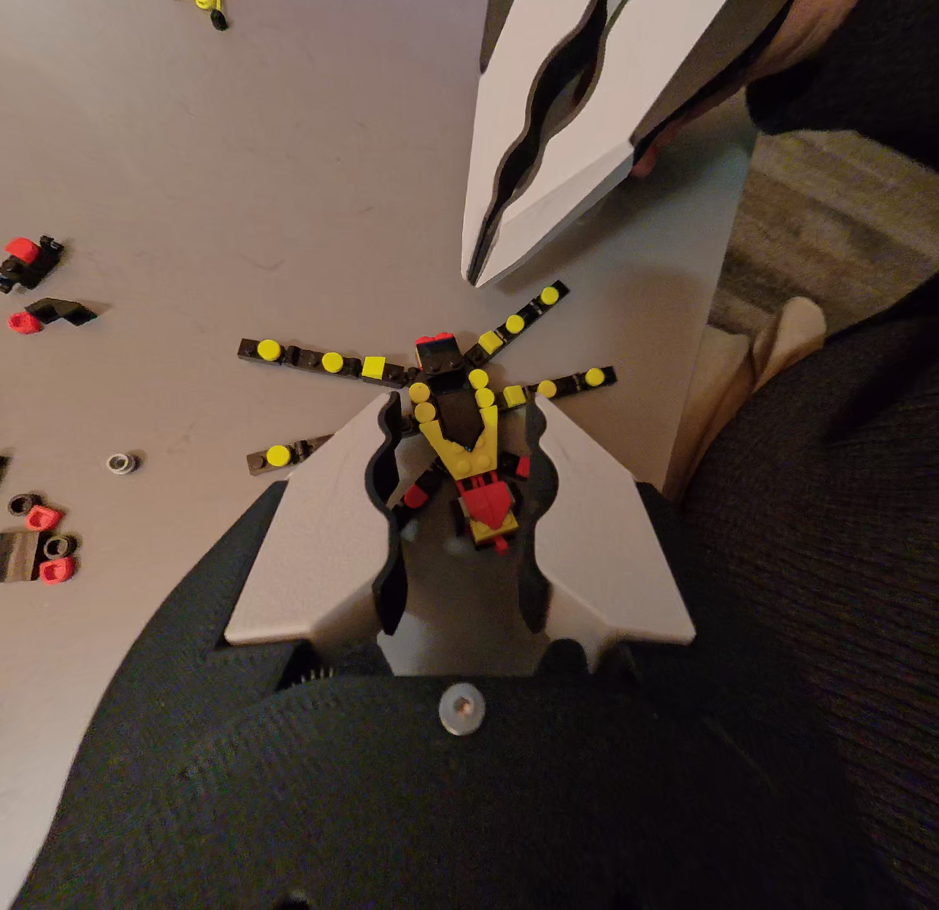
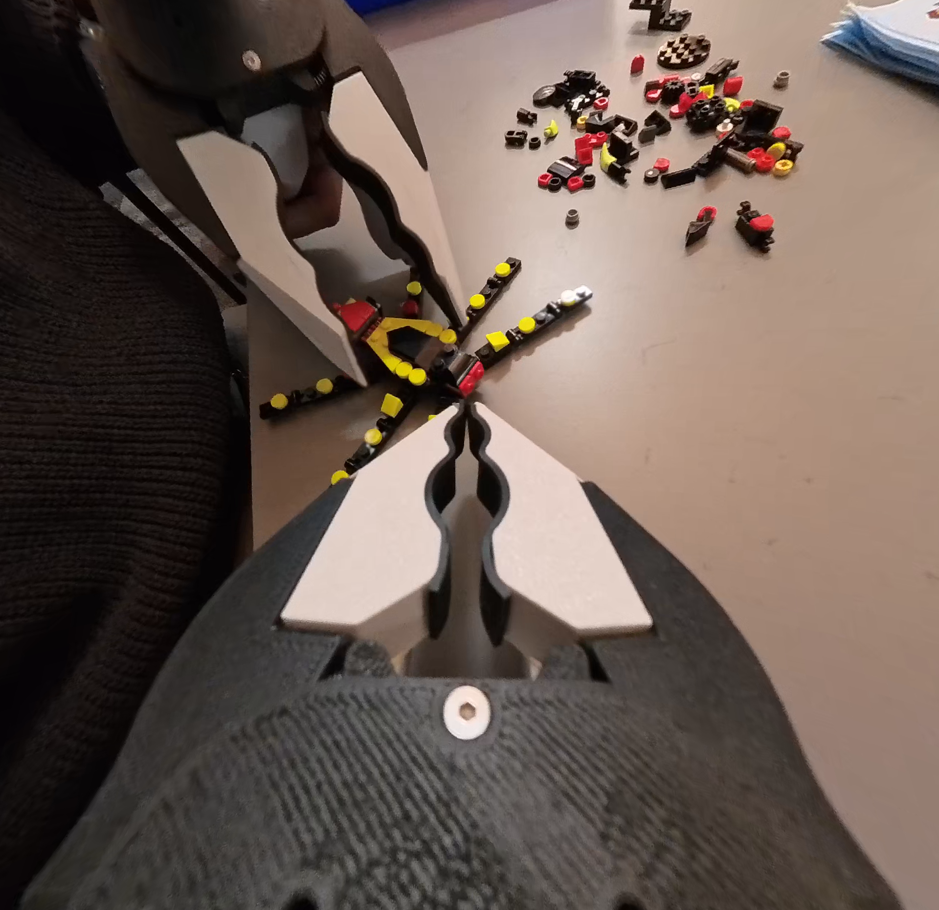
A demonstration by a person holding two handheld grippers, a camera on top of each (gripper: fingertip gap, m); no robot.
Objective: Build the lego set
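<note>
A lego spider model (image 1: pixel 460 423) lies on the grey table, with a black and yellow body, a red rear and black legs (image 1: pixel 325 362) dotted with yellow studs. My left gripper (image 1: pixel 462 408) is open, its two fingers standing either side of the body. My right gripper (image 2: pixel 465 405) is shut, with nothing seen between its tips, which sit just in front of the model's red-and-black head (image 2: pixel 470 372). The right gripper also shows in the left wrist view (image 1: pixel 475 275), above the head. The left gripper shows in the right wrist view (image 2: pixel 409 349), straddling the model (image 2: pixel 406 344).
A pile of loose black, red and yellow pieces (image 2: pixel 660 123) lies at the far right, with a blue-edged booklet (image 2: pixel 894 36) beyond. Small sub-builds (image 1: pixel 35 540) and a grey round piece (image 1: pixel 122 462) lie left of the model. The table edge (image 1: pixel 711 275) is close on the right. Some 5 cm of space lies between my two pairs of fingers.
</note>
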